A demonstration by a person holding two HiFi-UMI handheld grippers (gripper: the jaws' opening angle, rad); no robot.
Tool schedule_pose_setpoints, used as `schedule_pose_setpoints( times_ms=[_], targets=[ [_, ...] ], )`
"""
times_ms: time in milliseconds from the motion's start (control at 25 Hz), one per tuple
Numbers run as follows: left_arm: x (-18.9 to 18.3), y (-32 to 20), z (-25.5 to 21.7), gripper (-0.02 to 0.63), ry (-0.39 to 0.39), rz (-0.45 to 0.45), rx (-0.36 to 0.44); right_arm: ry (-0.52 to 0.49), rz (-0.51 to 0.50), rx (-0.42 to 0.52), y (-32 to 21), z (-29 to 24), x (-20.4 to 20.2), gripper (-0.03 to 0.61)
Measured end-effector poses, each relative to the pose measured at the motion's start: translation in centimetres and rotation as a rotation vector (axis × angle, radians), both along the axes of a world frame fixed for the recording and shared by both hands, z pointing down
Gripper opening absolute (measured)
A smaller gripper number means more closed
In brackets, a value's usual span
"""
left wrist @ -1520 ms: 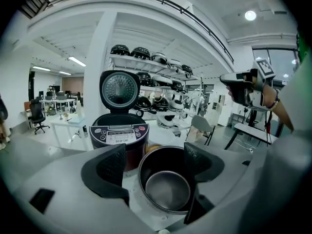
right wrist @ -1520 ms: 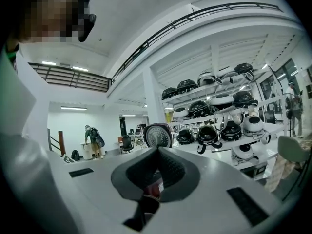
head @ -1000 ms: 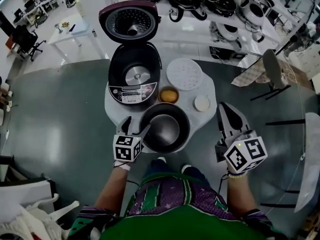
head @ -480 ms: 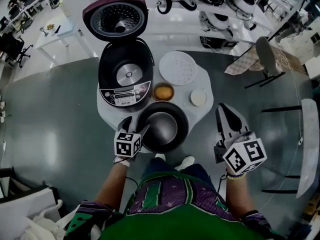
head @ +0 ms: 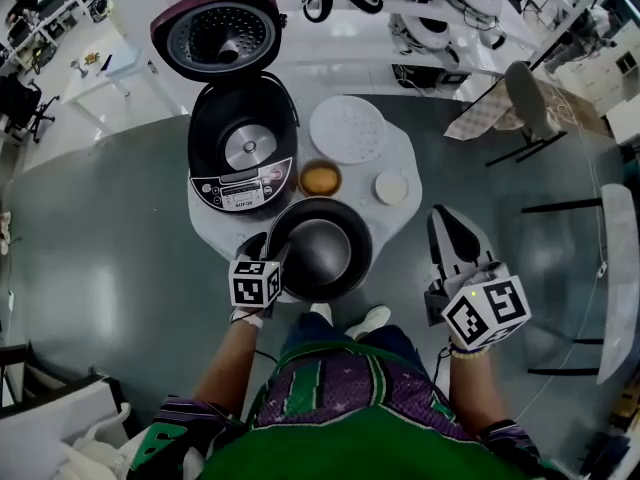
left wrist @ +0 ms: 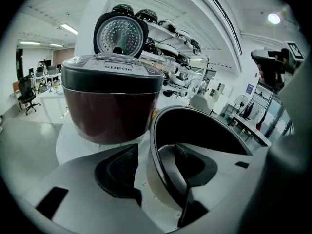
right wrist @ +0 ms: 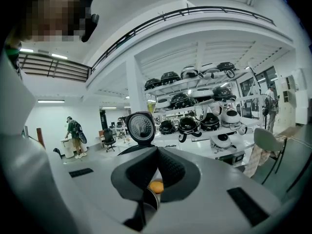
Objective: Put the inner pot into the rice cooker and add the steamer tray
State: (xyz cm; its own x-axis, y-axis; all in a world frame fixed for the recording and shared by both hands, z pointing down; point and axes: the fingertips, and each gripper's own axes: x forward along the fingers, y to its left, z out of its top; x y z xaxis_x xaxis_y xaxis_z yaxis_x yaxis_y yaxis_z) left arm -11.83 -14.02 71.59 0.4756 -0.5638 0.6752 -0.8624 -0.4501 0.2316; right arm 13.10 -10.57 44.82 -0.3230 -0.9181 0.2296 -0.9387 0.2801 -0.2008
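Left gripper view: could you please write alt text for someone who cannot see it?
The left gripper straddles the rim of the inner pot, one jaw outside and one inside; the jaws have just been closing but do not pinch it yet. Behind stands the rice cooker, lid up.

Open-plan appliance test lab, office desks alongside.
White shelf rack (right wrist: 195, 87) stacked with black and white rice cookers (right wrist: 188, 123); white desks (head: 100, 66), black swivel chairs (head: 22, 103); grey polished floor (head: 100, 248); ceiling strip lights (left wrist: 68, 29); railed mezzanine (right wrist: 170, 20).

table (head: 362, 200) — white | on it: rice cooker (head: 243, 148), inner pot (head: 320, 246), steamer tray (head: 347, 128), orange bowl (head: 320, 179), white dish (head: 391, 187)
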Motion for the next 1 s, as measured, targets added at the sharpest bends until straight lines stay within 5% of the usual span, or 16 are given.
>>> schedule_pose_setpoints(
  times_ms=[360, 640, 1000],
  targets=[
    [0.1, -0.2, 1.3, 0.127, 0.003, -0.027, -0.043, -0.012, 0.037, -0.019, 1.2, 1.0, 1.4, 0.006],
    [-0.2, -0.3, 1.6, 0.077, -0.076, -0.048, -0.044, -0.009, 0.046, -0.034, 2.0, 1.7, 2.3, 0.006],
    [-0.3, -0.5, 1.6, 0.045, -0.047, -0.083, -0.076, -0.036, 0.061, -0.053, 2.3, 2.2, 3.4, 0.006]
  ],
)
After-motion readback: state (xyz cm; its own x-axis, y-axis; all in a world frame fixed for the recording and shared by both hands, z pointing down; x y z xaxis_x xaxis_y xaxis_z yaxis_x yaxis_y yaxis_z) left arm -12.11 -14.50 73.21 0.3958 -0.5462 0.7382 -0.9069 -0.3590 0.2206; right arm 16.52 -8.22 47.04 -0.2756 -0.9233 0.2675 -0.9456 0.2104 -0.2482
